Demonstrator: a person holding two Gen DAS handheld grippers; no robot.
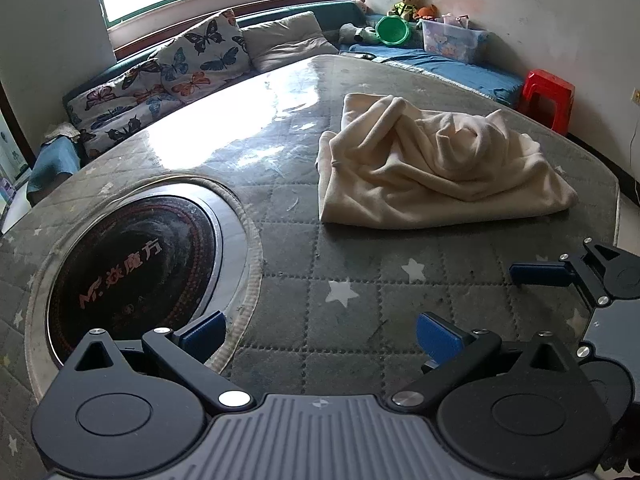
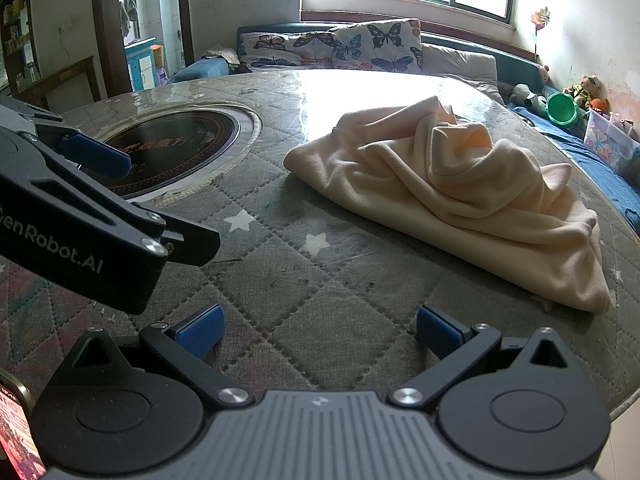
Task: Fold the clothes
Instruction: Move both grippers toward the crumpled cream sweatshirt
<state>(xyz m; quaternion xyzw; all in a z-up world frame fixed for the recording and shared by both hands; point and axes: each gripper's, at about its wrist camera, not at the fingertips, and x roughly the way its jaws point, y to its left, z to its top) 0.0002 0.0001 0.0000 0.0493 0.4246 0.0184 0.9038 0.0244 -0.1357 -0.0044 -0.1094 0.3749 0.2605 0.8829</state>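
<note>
A cream garment (image 1: 436, 164) lies crumpled in a loose heap on the round table (image 1: 352, 280), ahead and to the right of my left gripper (image 1: 320, 334). That gripper is open and empty above the quilted cover, well short of the cloth. In the right wrist view the garment (image 2: 460, 196) lies ahead and to the right of my right gripper (image 2: 320, 330), which is open and empty near the table's front edge. The right gripper also shows at the right edge of the left wrist view (image 1: 556, 276). The left gripper shows at the left of the right wrist view (image 2: 120, 196).
A black induction hob (image 1: 132, 272) is set into the table on the left. Butterfly cushions (image 1: 192, 60) line a bench under the window. A red stool (image 1: 548, 96), a green bowl (image 1: 394, 30) and a plastic box (image 1: 452, 40) sit at the back right.
</note>
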